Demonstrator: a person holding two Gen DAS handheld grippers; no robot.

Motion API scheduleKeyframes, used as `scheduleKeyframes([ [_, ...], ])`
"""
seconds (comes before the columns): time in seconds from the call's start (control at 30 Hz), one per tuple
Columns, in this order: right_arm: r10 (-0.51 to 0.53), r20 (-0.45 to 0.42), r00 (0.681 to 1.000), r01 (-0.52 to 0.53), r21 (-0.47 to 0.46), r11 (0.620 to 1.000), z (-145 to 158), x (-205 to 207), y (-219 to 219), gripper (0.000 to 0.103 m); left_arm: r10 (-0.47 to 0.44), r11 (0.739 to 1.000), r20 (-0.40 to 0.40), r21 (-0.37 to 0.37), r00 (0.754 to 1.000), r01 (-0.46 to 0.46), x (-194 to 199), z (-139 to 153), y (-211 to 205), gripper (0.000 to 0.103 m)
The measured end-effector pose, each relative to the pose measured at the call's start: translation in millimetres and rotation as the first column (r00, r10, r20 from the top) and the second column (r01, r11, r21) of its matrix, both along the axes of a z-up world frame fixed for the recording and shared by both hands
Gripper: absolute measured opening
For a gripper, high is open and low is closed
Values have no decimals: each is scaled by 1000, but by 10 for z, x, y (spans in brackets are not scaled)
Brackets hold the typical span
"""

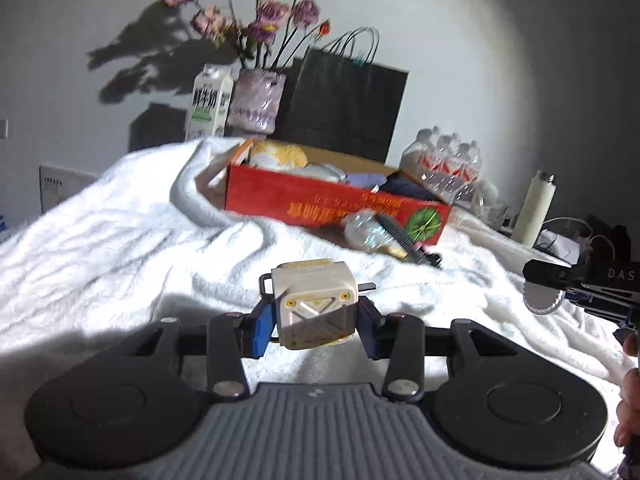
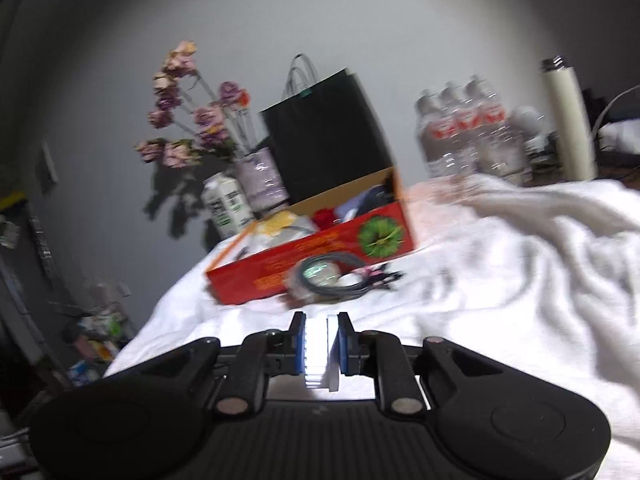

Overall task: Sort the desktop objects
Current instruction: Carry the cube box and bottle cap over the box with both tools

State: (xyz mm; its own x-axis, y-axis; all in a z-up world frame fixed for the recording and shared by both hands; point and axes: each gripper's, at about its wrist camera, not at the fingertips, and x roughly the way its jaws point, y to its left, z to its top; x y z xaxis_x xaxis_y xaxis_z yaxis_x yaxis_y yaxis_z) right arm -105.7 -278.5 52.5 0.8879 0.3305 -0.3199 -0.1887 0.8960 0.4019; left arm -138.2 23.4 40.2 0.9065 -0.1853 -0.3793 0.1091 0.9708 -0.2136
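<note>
Left gripper is clamping a cream, cube-shaped charger block between its blue pads, holding it just above the rumpled white blanket. The block is sitting tilted, with a small loop sticking out on one side.

Right gripper is sitting nearly closed, its blue pads pinching a thin white ribbed piece; what that piece is, I cannot tell. The frame is blurring here.

Beyond both tools, a red cardboard box is lying open on the blanket, filled with soft yellow, white and dark items. Leaning against its front wall are a clear crinkled packet and a dark cable bundle, touching the box.

Behind the box, a black paper bag, a milk carton and a vase of purple flowers are standing by the wall. A pack of water bottles and a cream flask are standing off to the side.
</note>
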Motion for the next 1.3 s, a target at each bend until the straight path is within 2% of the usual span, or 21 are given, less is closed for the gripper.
scheduleKeyframes([
  [0.13, 32, 39, 999, -32, -7, 999, 125, -59, 25, 14, -9, 1000, 39, -5, 999, 9, -43, 159, 21, 44],
  [0.27, 89, 63, 994, -88, -20, 996, 275, -20, 81, 14, -37, 999, 1, 18, 999, 37, 151, 445, 98, 44],
  [0.37, 136, 97, 986, -138, 5, 990, 492, 128, 56, 14, -77, 997, -8, 10, 997, 77, 496, 707, 224, 44],
  [0.5, 172, 141, 975, -167, -52, 985, 852, 578, 142, 14, -60, 994, -10, 95, 998, 61, 1102, 945, 165, 44],
  [0.57, 205, 95, 974, -202, -33, 979, 954, 967, 207, 14, -61, 993, -29, 101, 998, 64, 1459, 988, 115, 44],
  [0.63, 212, 29, 977, -212, -16, 977, 980, 1394, 281, 14, -80, 990, -83, 106, 993, 89, 1852, 972, 54, 44],
  [0.73, 214, -95, 972, -215, 6, 977, 903, 2026, 409, 14, -71, 991, -129, 105, 989, 85, 2387, 826, 4, 44],
  [0.8, 209, -182, 961, -207, 34, 978, 795, 2392, 478, 14, -77, 993, -167, 80, 983, 92, 2700, 682, 17, 44],
  [0.87, 180, -231, 956, -181, 17, 983, 677, 2657, 569, 14, -68, 997, -232, 31, 970, 77, 2977, 535, 55, 44],
  [0.97, 171, -284, 944, -173, 18, 985, 489, 2910, 665, 15, -62, 996, -321, 35, 945, 77, 3253, 351, 43, 44],
  [1.07, 190, -357, 915, -176, 71, 982, 296, 3162, 733, 17, -31, 999, -298, 29, 954, 42, 3282, 252, 69, 48],
  [1.1, 180, -389, 903, -175, 49, 983, 263, 3240, 786, 18, -22, 999, -275, 26, 961, 30, 3252, 255, 82, 52],
  [1.13, 167, -408, 898, -173, 21, 985, 253, 3291, 836, 28, -17, 999, -259, 30, 966, 26, 3217, 280, 97, 58],
  [1.17, 151, -413, 898, -167, -5, 986, 262, 3315, 871, 48, -24, 999, -245, 38, 969, 34, 3189, 328, 106, 60],
  [1.2, 136, -408, 903, -158, -21, 987, 283, 3306, 887, 56, -39, 997, -231, 48, 972, 52, 3175, 387, 118, 63],
  [1.23, 135, -393, 910, -158, -27, 987, 319, 3283, 889, 62, -48, 996, -213, 62, 976, 63, 3145, 451, 129, 66],
  [1.27, 141, -373, 917, -162, -27, 986, 347, 3258, 876, 61, -46, 995, -197, 77, 979, 62, 3144, 526, 127, 68],
  [1.3, 139, -359, 923, -158, -25, 987, 369, 3236, 855, 61, -37, 994, -186, 92, 982, 55, 3148, 594, 125, 76],
])
